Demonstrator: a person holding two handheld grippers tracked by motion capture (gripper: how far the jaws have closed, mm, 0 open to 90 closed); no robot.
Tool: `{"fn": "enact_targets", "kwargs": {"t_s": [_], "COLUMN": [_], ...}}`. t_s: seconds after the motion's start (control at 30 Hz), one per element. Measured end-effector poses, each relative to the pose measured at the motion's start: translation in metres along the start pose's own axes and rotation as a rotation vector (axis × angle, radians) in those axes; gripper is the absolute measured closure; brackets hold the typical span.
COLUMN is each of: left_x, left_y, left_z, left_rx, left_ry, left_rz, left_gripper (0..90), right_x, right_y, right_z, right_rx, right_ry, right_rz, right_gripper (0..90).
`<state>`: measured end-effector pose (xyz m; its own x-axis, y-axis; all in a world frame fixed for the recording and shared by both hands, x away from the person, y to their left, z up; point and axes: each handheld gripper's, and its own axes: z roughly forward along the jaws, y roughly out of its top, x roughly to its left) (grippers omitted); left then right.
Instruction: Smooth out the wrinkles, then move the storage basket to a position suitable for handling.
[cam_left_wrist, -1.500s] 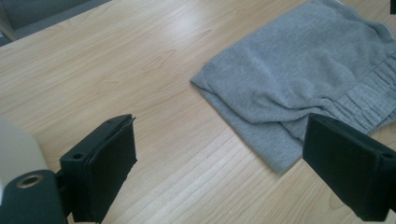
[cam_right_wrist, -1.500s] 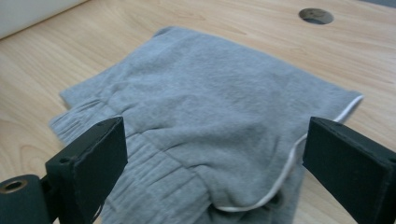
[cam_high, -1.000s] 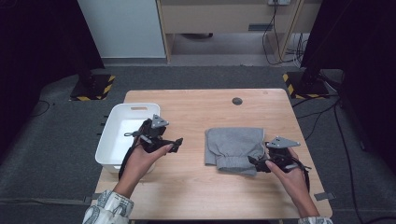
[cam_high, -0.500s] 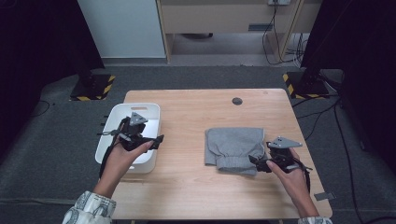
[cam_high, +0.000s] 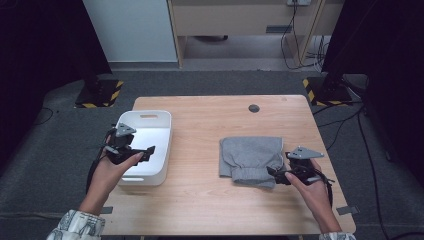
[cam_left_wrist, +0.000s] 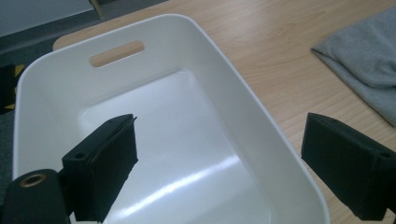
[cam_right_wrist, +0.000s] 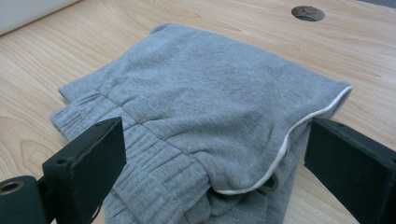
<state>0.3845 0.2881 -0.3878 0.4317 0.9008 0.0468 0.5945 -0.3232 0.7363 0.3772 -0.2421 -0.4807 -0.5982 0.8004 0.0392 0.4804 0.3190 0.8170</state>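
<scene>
A folded grey garment (cam_high: 250, 155) with a ribbed cuff and a white-piped edge lies on the right half of the wooden table (cam_high: 210, 200). My right gripper (cam_high: 276, 175) rests at its near right corner. In the right gripper view the jaws of my right gripper (cam_right_wrist: 219, 182) stand wide, with the bunched edge of the garment (cam_right_wrist: 210, 93) between them, not squeezed. My left gripper (cam_high: 147, 151) hovers over the near part of a white plastic bin (cam_high: 145, 116). In its own view my left gripper (cam_left_wrist: 229, 163) is open and empty above the bin (cam_left_wrist: 243, 79), which holds nothing.
The bin stands at the table's left edge, with a handle slot in its far wall. A round cable hole (cam_high: 254, 108) sits at the table's far middle. Bare wood separates bin and garment. Dark carpet and black stands with striped bases surround the table.
My left hand has swung left from the middle of the table to above the white bin, jaws still open. The right hand and the garment have stayed put.
</scene>
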Motion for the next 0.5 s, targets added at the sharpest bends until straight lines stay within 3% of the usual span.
{"fn": "enact_targets", "kwargs": {"t_s": [0.37,0.5], "left_x": [0.027,0.044], "left_y": [-0.013,-0.021], "left_z": [-0.01,-0.014], "left_rx": [0.017,0.018], "left_ry": [0.045,0.075], "left_rz": [-0.044,-0.075], "left_gripper": [10.2,10.5], "right_x": [0.001,0.001], "right_y": [-0.001,0.0], "right_z": [0.0,0.0], "right_rx": [0.005,0.0], "right_ry": [-0.007,-0.007], "right_rz": [-0.006,-0.011], "right_gripper": [5.0,5.0]}}
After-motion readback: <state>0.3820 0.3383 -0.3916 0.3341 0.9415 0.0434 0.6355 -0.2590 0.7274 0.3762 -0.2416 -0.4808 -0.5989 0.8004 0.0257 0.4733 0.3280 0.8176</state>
